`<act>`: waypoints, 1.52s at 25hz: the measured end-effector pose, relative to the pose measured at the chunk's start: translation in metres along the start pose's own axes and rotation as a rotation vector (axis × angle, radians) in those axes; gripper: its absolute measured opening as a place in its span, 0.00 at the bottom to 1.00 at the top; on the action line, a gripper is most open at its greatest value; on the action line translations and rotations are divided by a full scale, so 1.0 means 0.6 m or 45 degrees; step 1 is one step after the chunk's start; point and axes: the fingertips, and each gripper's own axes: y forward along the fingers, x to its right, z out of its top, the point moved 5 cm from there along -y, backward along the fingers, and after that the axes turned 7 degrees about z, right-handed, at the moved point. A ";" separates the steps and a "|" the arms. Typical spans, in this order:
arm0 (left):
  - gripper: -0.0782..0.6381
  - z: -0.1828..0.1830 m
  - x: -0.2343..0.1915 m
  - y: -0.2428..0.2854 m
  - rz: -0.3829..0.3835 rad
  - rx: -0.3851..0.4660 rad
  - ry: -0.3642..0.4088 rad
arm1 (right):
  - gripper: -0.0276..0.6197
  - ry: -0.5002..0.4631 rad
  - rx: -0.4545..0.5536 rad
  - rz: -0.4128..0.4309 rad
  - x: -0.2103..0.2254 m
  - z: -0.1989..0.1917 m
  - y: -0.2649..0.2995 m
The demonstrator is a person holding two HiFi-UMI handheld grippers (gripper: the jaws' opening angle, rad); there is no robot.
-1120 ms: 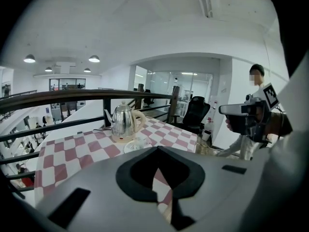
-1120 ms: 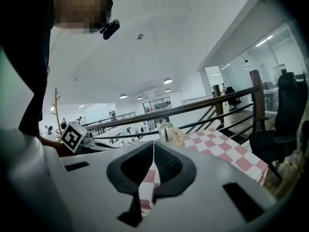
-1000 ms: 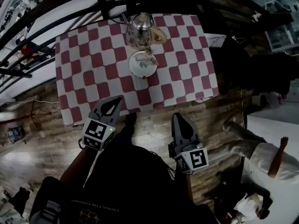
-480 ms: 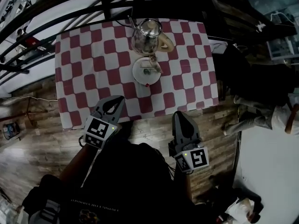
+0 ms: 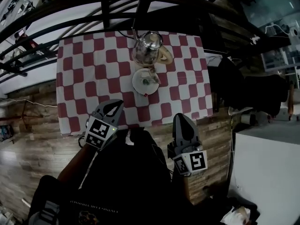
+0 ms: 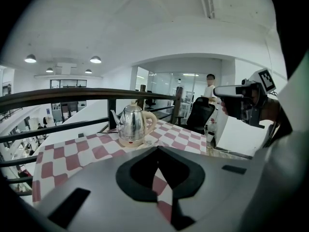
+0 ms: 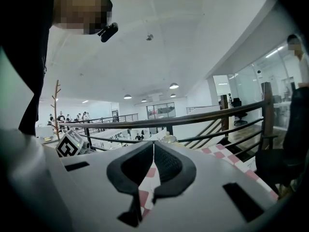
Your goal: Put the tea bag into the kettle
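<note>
A steel kettle (image 5: 149, 47) with a cream handle stands at the far side of the red-and-white checked table (image 5: 89, 74). Just in front of it lies a white plate (image 5: 137, 84) with the tea bag (image 5: 149, 80) on it. My left gripper (image 5: 117, 102) is shut and empty, its tip over the table's near edge. My right gripper (image 5: 180, 116) is shut and empty, just short of that edge. In the left gripper view the kettle (image 6: 133, 124) shows beyond the shut left gripper (image 6: 157, 149). The right gripper (image 7: 153, 143) hides most of the kettle in its own view.
A dark metal railing (image 5: 117, 3) runs behind the table. A black office chair (image 6: 199, 116) stands off the table's right end. Wooden floor (image 5: 33, 139) surrounds the near side. My right gripper (image 6: 241, 98) shows at the right of the left gripper view.
Both grippers have come closer to the table's near edge, which has slid down the head view. The person in white at the lower right is out of view.
</note>
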 end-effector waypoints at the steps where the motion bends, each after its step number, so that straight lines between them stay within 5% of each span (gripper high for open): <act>1: 0.11 -0.002 -0.003 -0.001 0.005 -0.003 0.000 | 0.07 -0.008 0.010 -0.002 0.000 0.005 0.003; 26: 0.11 0.037 -0.090 0.117 0.125 -0.083 -0.065 | 0.07 -0.179 -0.100 0.208 0.129 0.070 0.229; 38: 0.11 0.051 -0.095 0.187 0.200 -0.158 -0.109 | 0.09 -0.250 -0.211 0.426 0.195 0.047 0.375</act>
